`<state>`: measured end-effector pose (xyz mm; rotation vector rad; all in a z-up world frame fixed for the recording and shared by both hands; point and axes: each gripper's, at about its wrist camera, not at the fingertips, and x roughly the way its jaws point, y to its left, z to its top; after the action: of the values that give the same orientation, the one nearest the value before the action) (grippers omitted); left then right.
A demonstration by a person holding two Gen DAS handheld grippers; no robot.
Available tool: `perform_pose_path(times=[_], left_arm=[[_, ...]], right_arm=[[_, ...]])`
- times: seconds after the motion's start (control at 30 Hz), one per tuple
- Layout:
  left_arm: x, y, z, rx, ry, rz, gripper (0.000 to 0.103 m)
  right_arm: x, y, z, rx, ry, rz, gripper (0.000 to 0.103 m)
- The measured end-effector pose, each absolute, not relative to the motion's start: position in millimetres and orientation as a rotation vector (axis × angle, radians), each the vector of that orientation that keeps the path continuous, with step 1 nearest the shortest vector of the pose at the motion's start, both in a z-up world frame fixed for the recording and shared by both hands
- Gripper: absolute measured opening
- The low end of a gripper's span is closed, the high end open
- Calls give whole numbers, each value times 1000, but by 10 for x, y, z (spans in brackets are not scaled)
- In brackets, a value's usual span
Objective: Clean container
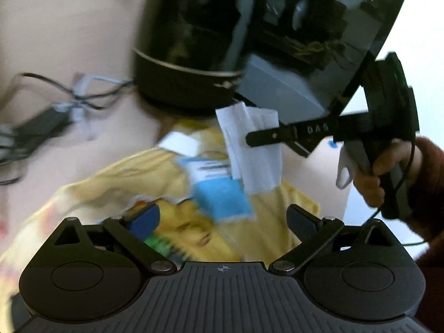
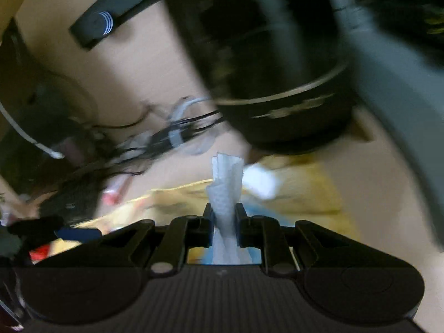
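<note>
- Left gripper (image 1: 223, 219): jaws spread wide, nothing between the fingers, only the yellow printed bag (image 1: 116, 183) lying below them.
- Right gripper (image 2: 224, 216): jaws nearly closed, pinching a folded white tissue (image 2: 226, 183) — paper standing up past the fingertips and trailing back toward the camera.
- Same tissue (image 1: 251, 149) seen from the left wrist: hanging down from the right gripper's (image 1: 260, 138) black fingers, just in front of the dark container.
- Hand (image 1: 380, 177) around the right gripper's grip at the right edge, dark red sleeve (image 1: 430, 161) behind it.
- Container (image 1: 191, 41): glossy black, rounded, with a thin gold band near its base, standing on the pale tabletop (image 1: 69, 41) beyond the yellow bag — top centre in both views, blurred in the right wrist one (image 2: 266, 63).
- Flat dark reflective panel (image 1: 319, 36) beside the container, to its right; what it is — cannot tell.
- Blue-and-white packet (image 1: 219, 191) lying on the yellow bag, just below the tissue.
- Tangle of black cables (image 1: 55, 102) with pale ties on the table left of the container.
- Both pictures smeared by motion, fine detail lost.
</note>
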<state>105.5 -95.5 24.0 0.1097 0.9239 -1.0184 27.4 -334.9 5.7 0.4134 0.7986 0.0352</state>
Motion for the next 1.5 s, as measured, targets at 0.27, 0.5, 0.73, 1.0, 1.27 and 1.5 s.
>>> perform_pose_path(times=[0.27,0.5,0.73,1.0,1.27,1.5], left_arm=[[1392,-1694,-275,201,1081,-1063,100],[1384,-1549,-280,159,1097,-1049,100],[1282,-1229,-313,137,1186,-938,101],[971,-797,129,109,1031,-894,101],[838,17,44,41,1039,-604,102],[690,357,-71,-32,1035,-527,102]], right_arm=[[461,-3609,-617,544,914,15,18],[629,-3303,-647,585,940,140,14],[793,-3071,-618,546,959,241,17],[667,-3266,-351,288,891,47,56],[582,-2870,-390,208,940,147,67],[554,-2842,-586,21,1056,-22,72]])
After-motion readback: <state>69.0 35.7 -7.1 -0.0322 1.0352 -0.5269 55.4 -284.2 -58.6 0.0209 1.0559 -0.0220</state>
